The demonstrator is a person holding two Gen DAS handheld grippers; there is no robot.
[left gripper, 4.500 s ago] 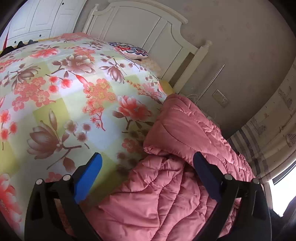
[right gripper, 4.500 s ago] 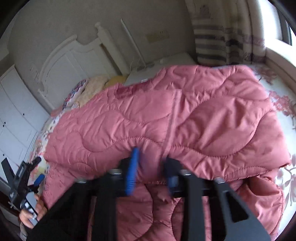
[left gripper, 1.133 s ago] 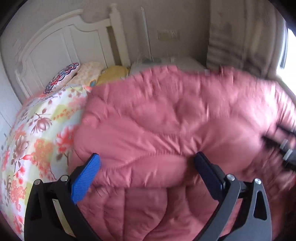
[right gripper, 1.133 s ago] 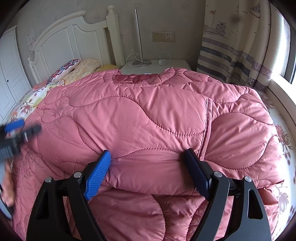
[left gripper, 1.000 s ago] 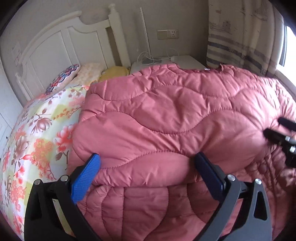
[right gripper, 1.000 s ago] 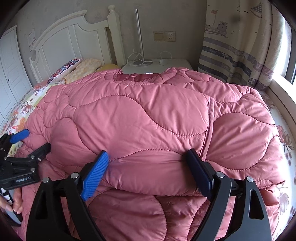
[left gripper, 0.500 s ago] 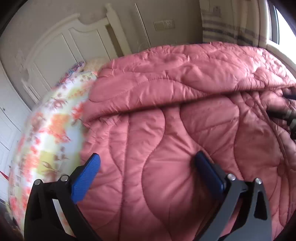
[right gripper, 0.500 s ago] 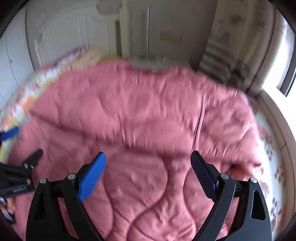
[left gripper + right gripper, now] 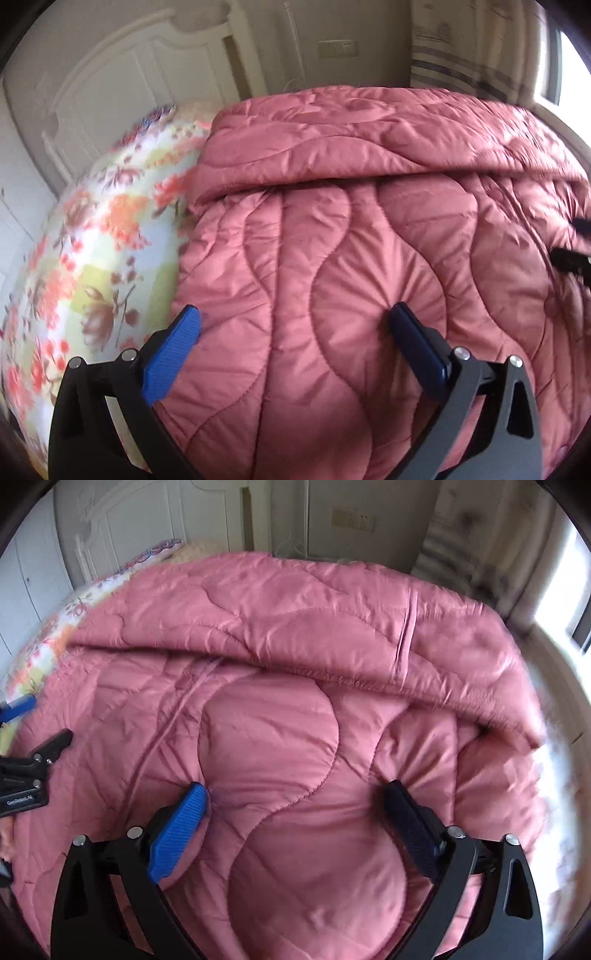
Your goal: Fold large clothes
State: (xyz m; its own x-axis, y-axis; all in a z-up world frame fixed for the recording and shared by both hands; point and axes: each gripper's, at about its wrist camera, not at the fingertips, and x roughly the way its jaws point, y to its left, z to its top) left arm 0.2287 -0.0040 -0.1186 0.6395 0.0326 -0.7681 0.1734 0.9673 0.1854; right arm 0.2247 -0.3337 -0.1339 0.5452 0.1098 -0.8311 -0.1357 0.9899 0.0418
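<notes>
Puffy pink wave-stitched quilt (image 9: 369,258) lies folded; both hand-held grippers, left (image 9: 295,325) gaping, right (image 9: 295,797) opening, press into it.

A white panelled headboard (image 9: 122,92) stands against the far wall, with a patterned pillow (image 9: 151,555) below it. The floral bedsheet (image 9: 92,258) covers the bed's left side. A wall socket (image 9: 352,518) sits further right, then a striped curtain (image 9: 465,48) beside a bright window (image 9: 561,587).
</notes>
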